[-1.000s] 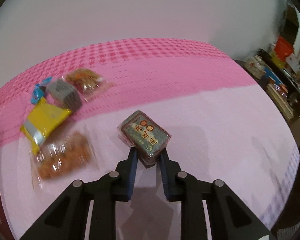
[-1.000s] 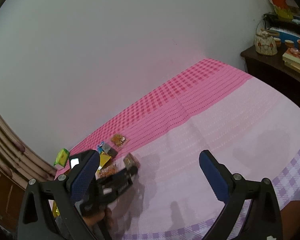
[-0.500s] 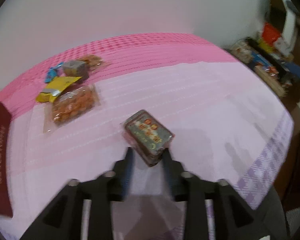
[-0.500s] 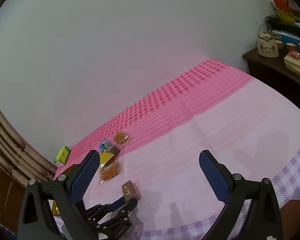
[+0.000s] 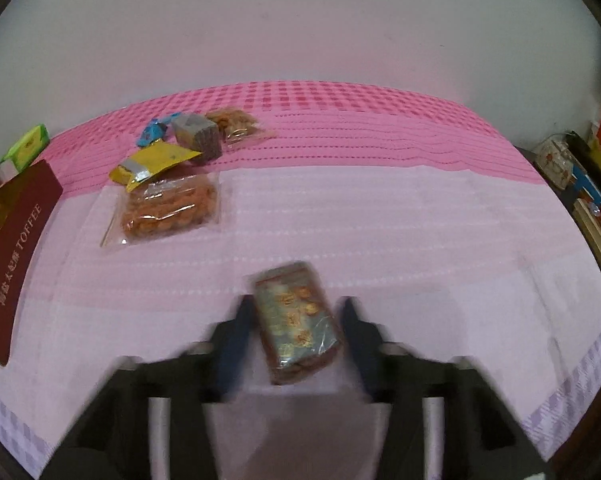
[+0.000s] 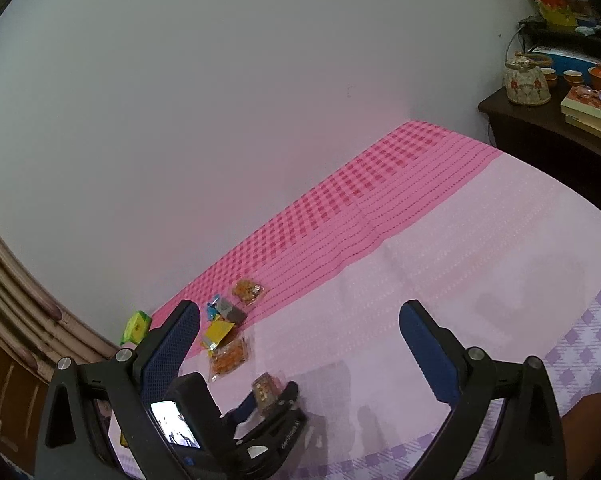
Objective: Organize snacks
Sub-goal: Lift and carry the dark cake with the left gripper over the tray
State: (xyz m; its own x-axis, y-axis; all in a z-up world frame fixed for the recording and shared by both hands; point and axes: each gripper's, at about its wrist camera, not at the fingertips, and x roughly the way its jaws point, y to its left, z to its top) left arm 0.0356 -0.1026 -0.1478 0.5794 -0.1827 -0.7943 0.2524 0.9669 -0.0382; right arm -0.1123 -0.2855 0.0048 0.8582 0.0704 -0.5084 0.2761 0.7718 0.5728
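Since a moment ago my left gripper point(image 5: 296, 332) is spreading apart — the dark wrapped snack block point(image 5: 297, 322) it was pinching now has a gap on each side, though motion blur keeps me from telling whether it is still touching a finger. The block is showing a dark printed label with orange-red marks under clear film, and it is lying over the pale pink part of the tablecloth point(image 5: 400, 232), near the front edge. The other snacks — a clear bag of orange pieces point(image 5: 170, 208), a yellow packet point(image 5: 152, 162) — are sitting well apart, to the far left. My right gripper point(image 6: 300, 344) is hanging wide open, holding nothing.
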